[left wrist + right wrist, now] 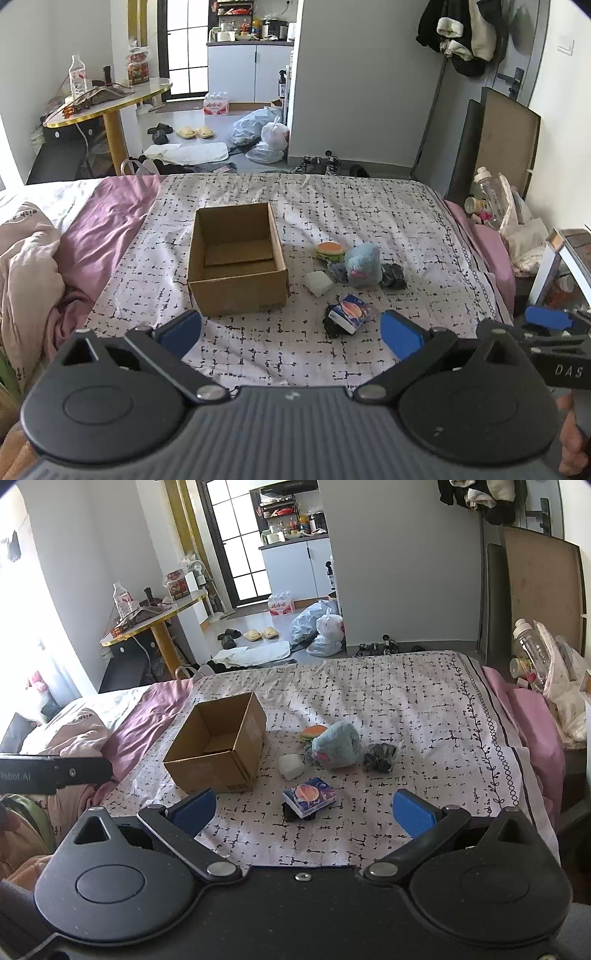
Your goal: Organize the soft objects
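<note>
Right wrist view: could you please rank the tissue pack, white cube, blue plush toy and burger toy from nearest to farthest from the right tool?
1. Blue-and-orange printed tissue pack, just ahead of the open right tool, on a small black item.
2. White soft cube, beside the brown cardboard box.
3. Fluffy light-blue plush toy, mid-bed, slightly right.
4. Orange-and-green burger-shaped toy, behind the plush.

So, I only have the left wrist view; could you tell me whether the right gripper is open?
Observer: Yes, the right gripper is open, with nothing held between its fingers.
Operator: Thank you. What lies straight ahead of it?
Observer: The tissue pack, lying on the bed just past the fingertips and resting on something dark.
</note>
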{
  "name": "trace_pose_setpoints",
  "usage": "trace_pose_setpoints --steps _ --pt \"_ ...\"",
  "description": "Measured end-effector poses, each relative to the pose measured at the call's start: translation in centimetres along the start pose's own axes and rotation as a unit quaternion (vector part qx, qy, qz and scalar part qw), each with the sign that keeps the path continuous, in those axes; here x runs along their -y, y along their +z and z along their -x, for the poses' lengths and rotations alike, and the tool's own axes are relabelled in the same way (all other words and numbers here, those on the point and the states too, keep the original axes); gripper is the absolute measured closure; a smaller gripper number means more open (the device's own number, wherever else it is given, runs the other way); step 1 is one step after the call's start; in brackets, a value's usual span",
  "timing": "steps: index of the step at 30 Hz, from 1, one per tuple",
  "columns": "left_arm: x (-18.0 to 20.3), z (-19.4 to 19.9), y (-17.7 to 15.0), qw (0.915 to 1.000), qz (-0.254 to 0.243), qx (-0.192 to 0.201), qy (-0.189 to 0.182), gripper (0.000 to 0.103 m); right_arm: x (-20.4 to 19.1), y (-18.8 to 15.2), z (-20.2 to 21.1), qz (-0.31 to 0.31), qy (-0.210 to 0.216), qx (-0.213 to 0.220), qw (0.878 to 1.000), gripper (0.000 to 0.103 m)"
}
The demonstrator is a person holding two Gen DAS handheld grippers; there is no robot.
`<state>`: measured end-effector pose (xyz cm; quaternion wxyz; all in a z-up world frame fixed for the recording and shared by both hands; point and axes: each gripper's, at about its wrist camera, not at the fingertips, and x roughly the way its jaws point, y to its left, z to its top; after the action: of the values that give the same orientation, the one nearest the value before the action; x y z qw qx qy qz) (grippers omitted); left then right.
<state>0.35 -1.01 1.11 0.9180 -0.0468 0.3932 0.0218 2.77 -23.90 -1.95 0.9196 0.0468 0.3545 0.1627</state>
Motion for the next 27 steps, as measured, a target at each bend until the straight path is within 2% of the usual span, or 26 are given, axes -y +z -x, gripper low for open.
trace_pose_setpoints --steps 10,14,27 --pt "-0.9 -1.9 2.0 0.9994 0.021 -0.029 0.003 0.000 0.5 -0.1 -1.5 -0.001 -0.001 -0.002 1.000 0.000" --pt "-0.5 -2.8 2.4 0.9997 0.005 -0.023 0.006 0.000 1.0 0.0 -2.3 0.001 -0.008 -0.004 1.000 0.000" --pt "-0.3 -8.2 2.4 0.9978 0.006 -0.065 -0.009 0.003 4.0 -0.3 -5.9 -0.049 -0.010 -0.025 0.998 0.000"
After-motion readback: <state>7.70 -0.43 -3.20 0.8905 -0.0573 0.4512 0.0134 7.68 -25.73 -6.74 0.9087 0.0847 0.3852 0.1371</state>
